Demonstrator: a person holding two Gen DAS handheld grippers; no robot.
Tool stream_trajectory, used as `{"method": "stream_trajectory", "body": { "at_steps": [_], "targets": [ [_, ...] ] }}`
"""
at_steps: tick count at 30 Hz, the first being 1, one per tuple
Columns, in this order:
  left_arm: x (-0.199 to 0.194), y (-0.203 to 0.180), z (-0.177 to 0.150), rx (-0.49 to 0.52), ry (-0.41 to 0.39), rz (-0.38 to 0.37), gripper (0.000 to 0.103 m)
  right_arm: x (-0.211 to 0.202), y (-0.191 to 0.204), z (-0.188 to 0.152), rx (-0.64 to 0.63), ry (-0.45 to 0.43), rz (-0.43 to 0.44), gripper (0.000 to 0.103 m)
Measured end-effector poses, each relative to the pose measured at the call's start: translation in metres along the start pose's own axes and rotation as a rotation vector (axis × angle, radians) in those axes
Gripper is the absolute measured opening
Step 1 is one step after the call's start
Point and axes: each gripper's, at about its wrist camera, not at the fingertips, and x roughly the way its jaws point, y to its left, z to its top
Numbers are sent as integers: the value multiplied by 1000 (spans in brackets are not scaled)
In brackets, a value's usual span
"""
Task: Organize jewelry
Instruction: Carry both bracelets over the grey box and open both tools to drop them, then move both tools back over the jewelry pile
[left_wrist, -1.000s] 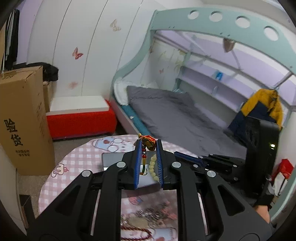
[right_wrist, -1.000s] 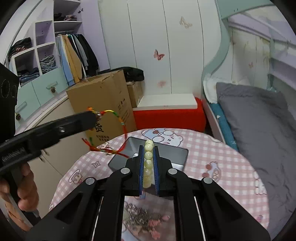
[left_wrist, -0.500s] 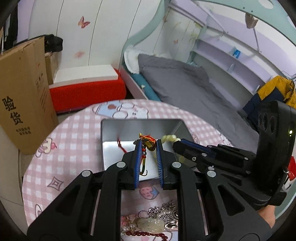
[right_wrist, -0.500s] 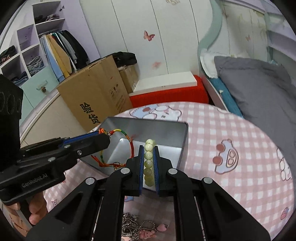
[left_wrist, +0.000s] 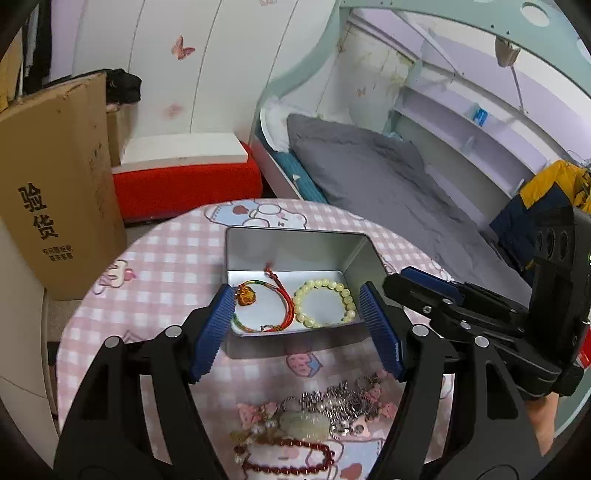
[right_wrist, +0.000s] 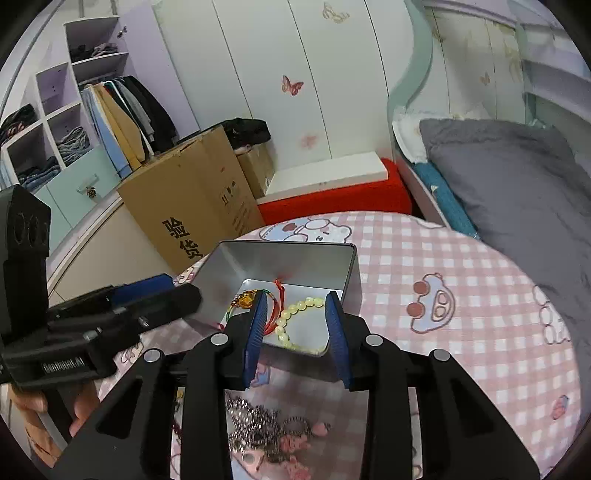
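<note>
A silver metal tin stands on the round pink checked table. Inside it lie a red braided cord bracelet with an amber charm and a pale green bead bracelet, side by side. My left gripper is open and empty just above the tin's near edge. My right gripper is open and empty over the tin's near side. A heap of jewelry with silver chains, a jade pendant and a dark red bead bracelet lies on the table nearer to me.
A tall cardboard box stands on the floor left of the table. A red bench and a bed with grey bedding are beyond. The right gripper's body is at the right, the left's body at the left.
Both grippers have opened. The red cord bracelet and the bead bracelet have dropped from the jaws and now lie in the tin. Both cameras tilted down toward the table.
</note>
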Motion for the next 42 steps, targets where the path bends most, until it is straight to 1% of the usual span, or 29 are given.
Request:
{"method": "stream_trajectory", "body": {
  "at_steps": [5, 7, 13, 17, 21, 22, 23, 24, 26, 27, 29, 32, 35, 37, 39, 42],
  "targets": [
    [-32, 0, -13, 15, -38, 30, 69, -27, 8, -10, -29, -20, -11, 32],
    [-45, -1, -26, 30, -49, 55, 69, -38, 12, -20, -47, -21, -32, 32],
    [-59, -9, -64, 58, -14, 81, 69, -56, 21, -53, -78, 0, -57, 35],
    [-56, -30, -91, 145, 24, 86, 69, -61, 24, -72, -69, 24, -67, 37],
    [-47, -39, -103, 138, 59, 50, 69, -64, 27, -86, -68, 38, -85, 37],
    [-44, -42, -106, 142, 66, 47, 66, -65, 27, -89, -68, 41, -94, 38],
    [-40, -45, -108, 150, 79, 47, 61, -64, 26, -93, -68, 45, -102, 38],
    [-38, -48, -111, 157, 86, 48, 60, -64, 25, -96, -67, 50, -105, 38],
    [-32, -52, -115, 176, 102, 60, 52, -63, 23, -103, -59, 60, -110, 39],
    [-28, -53, -116, 181, 114, 62, 49, -63, 22, -105, -54, 63, -107, 39],
    [-23, -52, -119, 182, 131, 62, 46, -63, 20, -110, -45, 72, -107, 39],
    [-13, -49, -121, 188, 163, 97, 40, -62, 18, -113, -38, 80, -107, 40],
    [-8, -50, -125, 200, 185, 103, 37, -61, 16, -114, -34, 85, -106, 40],
    [-5, -50, -127, 211, 189, 117, 35, -59, 15, -115, -35, 90, -104, 41],
    [-2, -50, -130, 216, 198, 137, 29, -57, 15, -115, -37, 94, -102, 41],
    [-2, -49, -131, 221, 186, 150, 21, -53, 16, -114, -42, 103, -102, 41]
  ]
}}
